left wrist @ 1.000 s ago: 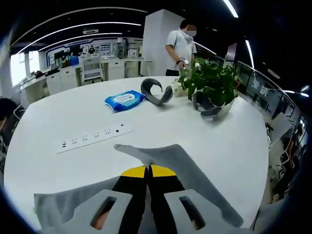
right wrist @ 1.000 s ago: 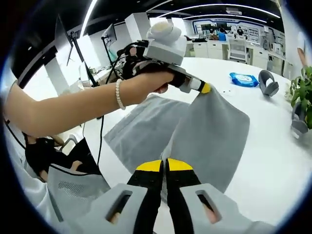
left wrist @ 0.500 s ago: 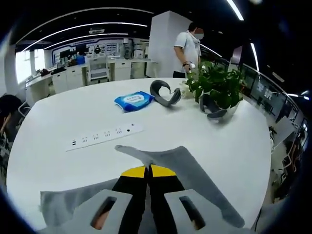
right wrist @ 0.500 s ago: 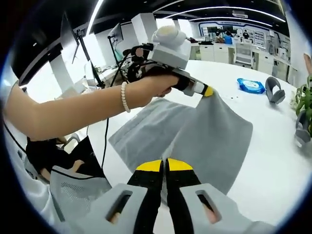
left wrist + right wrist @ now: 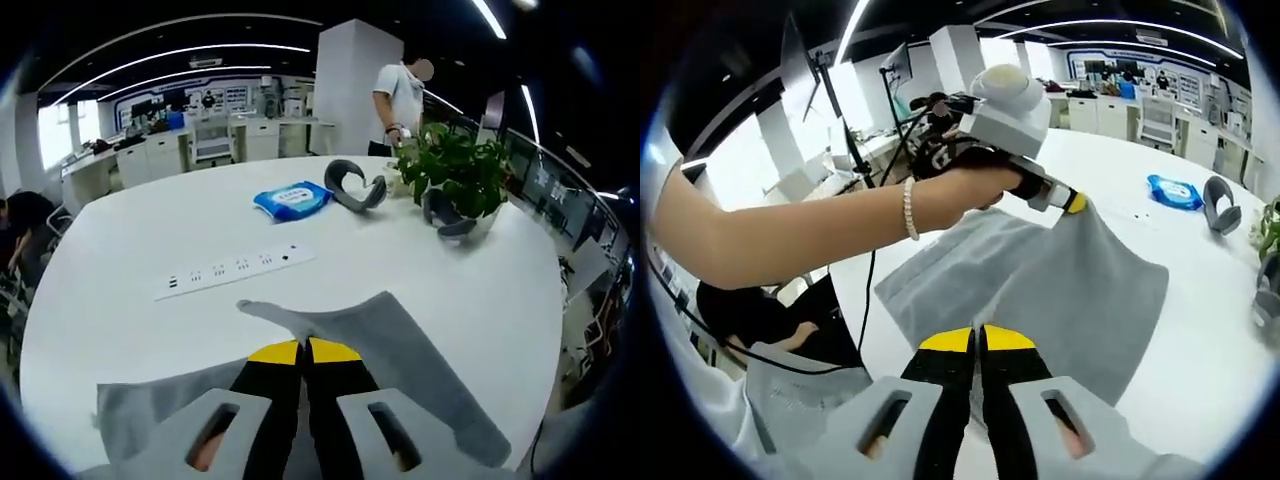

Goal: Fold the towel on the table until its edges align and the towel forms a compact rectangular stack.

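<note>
A grey towel (image 5: 1040, 290) lies partly folded on the round white table (image 5: 440, 270), one layer lifted over the lower layer. My left gripper (image 5: 303, 351) is shut on a corner of the towel (image 5: 400, 350), held above the table. In the right gripper view that same left gripper (image 5: 1072, 203) shows with a person's hand around it, pinching the raised corner. My right gripper (image 5: 977, 340) is shut on another edge of the towel, close to the camera.
On the table lie a white power strip (image 5: 235, 270), a blue wipes pack (image 5: 292, 199), a grey headset (image 5: 355, 187) and a potted plant (image 5: 457, 175). A person (image 5: 402, 95) stands beyond the table. Desks and monitors stand further back.
Both views have shifted a little as the hands moved; the towel stays pinched in both grippers, and the left gripper has drifted slightly with its corner.
</note>
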`<action>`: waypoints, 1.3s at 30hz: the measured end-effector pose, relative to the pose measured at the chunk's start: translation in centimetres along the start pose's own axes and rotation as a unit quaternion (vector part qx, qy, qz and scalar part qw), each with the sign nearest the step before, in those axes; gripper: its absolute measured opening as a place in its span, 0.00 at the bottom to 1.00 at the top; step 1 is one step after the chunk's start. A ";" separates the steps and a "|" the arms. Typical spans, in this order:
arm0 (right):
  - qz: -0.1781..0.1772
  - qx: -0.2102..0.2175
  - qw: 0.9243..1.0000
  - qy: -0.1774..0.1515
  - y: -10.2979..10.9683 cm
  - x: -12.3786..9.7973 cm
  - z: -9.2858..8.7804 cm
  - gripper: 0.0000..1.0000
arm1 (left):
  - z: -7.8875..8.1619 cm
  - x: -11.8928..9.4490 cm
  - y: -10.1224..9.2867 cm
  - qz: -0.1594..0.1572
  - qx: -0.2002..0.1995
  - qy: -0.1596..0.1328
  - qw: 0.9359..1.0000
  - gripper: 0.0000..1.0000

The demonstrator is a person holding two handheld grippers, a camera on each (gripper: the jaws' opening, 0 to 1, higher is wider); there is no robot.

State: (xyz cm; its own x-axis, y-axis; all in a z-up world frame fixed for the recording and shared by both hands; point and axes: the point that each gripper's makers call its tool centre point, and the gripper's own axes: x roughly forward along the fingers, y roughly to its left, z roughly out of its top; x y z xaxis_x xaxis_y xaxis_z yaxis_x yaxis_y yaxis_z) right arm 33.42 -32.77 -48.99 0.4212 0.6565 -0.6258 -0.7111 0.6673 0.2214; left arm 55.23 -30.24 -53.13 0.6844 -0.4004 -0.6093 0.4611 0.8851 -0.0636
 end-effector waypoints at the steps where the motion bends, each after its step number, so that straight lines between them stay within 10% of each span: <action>1: 0.001 0.000 1.000 0.001 0.1 0.1 0.0 0.00 | 0.0 -0.1 0.1 0.000 0.000 0.000 1.000 0.01; 39: 0.055 -0.027 0.998 -0.003 4.9 3.2 2.4 0.00 | -0.6 -4.1 6.0 0.044 -0.006 -0.008 0.999 0.01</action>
State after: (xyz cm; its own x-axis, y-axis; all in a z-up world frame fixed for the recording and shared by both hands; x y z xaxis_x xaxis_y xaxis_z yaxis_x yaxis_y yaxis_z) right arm 32.64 -26.52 -48.14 0.3430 0.7267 -0.5952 -0.7826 0.5715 0.2468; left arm 54.89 -23.18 -51.48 0.7313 -0.3245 -0.6000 0.3915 0.9200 -0.0203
